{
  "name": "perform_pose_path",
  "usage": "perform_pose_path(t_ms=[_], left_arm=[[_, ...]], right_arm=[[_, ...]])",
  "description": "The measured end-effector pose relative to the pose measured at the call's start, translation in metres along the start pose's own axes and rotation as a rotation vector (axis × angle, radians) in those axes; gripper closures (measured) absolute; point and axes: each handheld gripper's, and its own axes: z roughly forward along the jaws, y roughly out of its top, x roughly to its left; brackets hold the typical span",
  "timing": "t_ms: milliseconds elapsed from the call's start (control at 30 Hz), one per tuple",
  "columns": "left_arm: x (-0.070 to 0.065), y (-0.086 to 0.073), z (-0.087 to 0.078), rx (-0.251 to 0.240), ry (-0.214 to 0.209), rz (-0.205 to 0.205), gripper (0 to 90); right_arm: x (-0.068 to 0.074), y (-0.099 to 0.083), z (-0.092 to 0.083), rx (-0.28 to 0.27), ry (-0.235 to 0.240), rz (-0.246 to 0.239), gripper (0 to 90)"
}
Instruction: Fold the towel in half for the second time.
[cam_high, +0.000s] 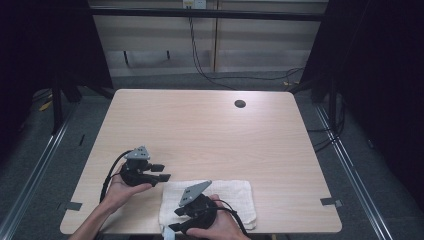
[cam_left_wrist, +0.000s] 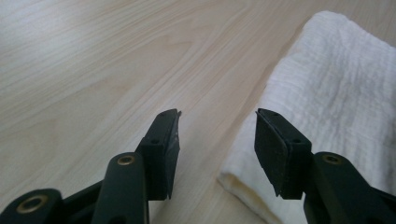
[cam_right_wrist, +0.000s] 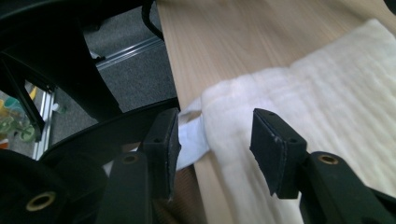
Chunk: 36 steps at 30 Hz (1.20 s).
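Table: light wood-grain rectangular tabletop (cam_high: 210, 130) with a small dark round hole (cam_high: 240, 104) near its far edge
Towel: folded white woven cloth towel (cam_high: 230, 197) lying flat at the near edge of the table, right of centre – one corner hangs over the edge (cam_right_wrist: 191, 135)
Left gripper: black two-jaw gripper (cam_high: 161, 172) held in the left hand (cam_high: 122, 190), low over bare wood just left of the towel – jaws wide apart, nothing between them (cam_left_wrist: 217, 149)
Right gripper: black two-jaw gripper (cam_right_wrist: 215, 149) held in the right hand (cam_high: 220, 227) over the towel's near-left corner; jaws wide apart, straddling the towel edge, gripping nothing
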Motion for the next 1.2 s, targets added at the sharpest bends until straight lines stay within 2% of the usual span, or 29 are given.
perform_pose_path(t_ms=[133, 267, 300, 367, 633, 667, 733, 800, 900, 1000, 1100, 1167, 1200], left_arm=[[0.002, -0.001, -0.003, -0.006, 0.012, -0.022, 46.5], [0.005, -0.004, -0.003, -0.007, -0.012, -0.04, 43.1], [0.006, -0.004, -0.001, -0.008, 0.001, -0.048, 42.2], [0.006, -0.005, 0.001, -0.011, -0.003, -0.063, 41.6], [0.004, -0.005, 0.0, -0.005, 0.01, -0.051, 40.4], [0.005, -0.006, 0.0, -0.007, 0.012, -0.052, 40.4], [0.006, -0.007, -0.001, -0.009, 0.017, -0.057, 40.3], [0.007, -0.008, -0.001, 0.0, 0.024, -0.056, 40.2], [0.008, -0.008, -0.001, 0.0, 0.031, -0.058, 39.9], [0.008, -0.009, 0.0, -0.001, 0.036, -0.061, 38.8], [0.008, -0.01, 0.003, 0.009, 0.035, -0.061, 38.5], [0.007, -0.009, 0.004, 0.011, 0.025, -0.061, 38.1], [0.007, -0.009, 0.005, 0.012, 0.02, -0.057, 37.3]], right_arm=[[0.0, 0.007, 0.012, 0.012, 0.002, -0.018, 56.1], [-0.003, 0.015, 0.016, 0.003, 0.013, -0.038, 59.6], [-0.004, 0.016, 0.017, 0.002, 0.022, -0.041, 60.2], [-0.004, 0.018, 0.021, 0.017, -0.001, -0.067, 61.2], [-0.002, 0.022, 0.034, 0.009, 0.007, -0.066, 60.3], [-0.002, 0.023, 0.036, 0.017, 0.008, -0.075, 60.5], [-0.001, 0.022, 0.039, 0.027, -0.021, -0.093, 61.0], [-0.002, 0.02, 0.041, 0.018, -0.019, -0.09, 61.4], [-0.002, 0.017, 0.046, 0.042, -0.013, -0.097, 59.1], [-0.001, 0.014, 0.049, 0.045, -0.029, -0.098, 56.9], [0.003, 0.011, 0.05, 0.025, -0.054, -0.138, 56.8], [0.007, 0.006, 0.051, -0.004, -0.088, -0.173, 58.1], [0.01, 0.005, 0.051, -0.002, -0.113, -0.19, 59.3]])
